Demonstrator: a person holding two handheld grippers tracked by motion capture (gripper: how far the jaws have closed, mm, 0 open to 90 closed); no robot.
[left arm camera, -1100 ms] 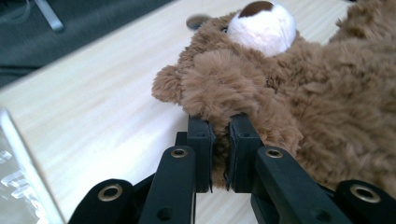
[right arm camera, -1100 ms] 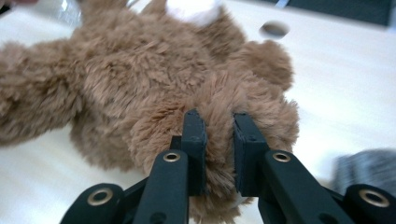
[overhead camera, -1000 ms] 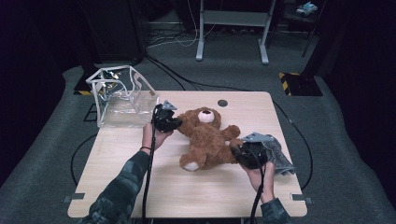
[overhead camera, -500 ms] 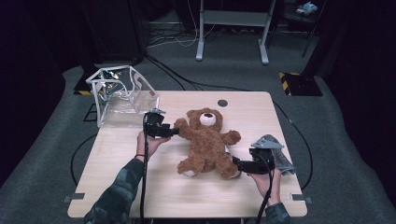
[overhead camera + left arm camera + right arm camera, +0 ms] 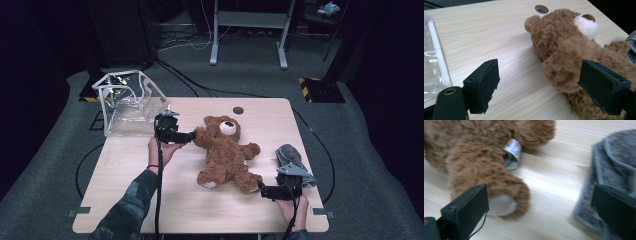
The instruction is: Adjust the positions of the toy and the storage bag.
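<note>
A brown teddy bear (image 5: 227,152) lies on its back in the middle of the wooden table (image 5: 130,200), head toward the far side. My left gripper (image 5: 189,136) is open at the bear's arm, which reaches in between the jaws in the left gripper view (image 5: 541,87); the bear (image 5: 564,42) lies to the right there. My right gripper (image 5: 263,190) is open by the bear's foot near the front edge. In the right gripper view (image 5: 539,212), the foot (image 5: 499,195) lies between the wide jaws, with a white tag (image 5: 512,152) behind it.
A crumpled grey cloth (image 5: 292,160) lies at the table's right side, close to my right gripper, and it borders the right jaw as the cloth (image 5: 614,162). A clear box with a white frame (image 5: 127,102) stands at the far left corner. A round hole (image 5: 238,110) marks the far edge.
The bear has shifted left and turned, and now lies flat. My right gripper has drawn back toward the front edge, to the bear's foot. My left gripper has moved slightly forward, to the bear's arm.
</note>
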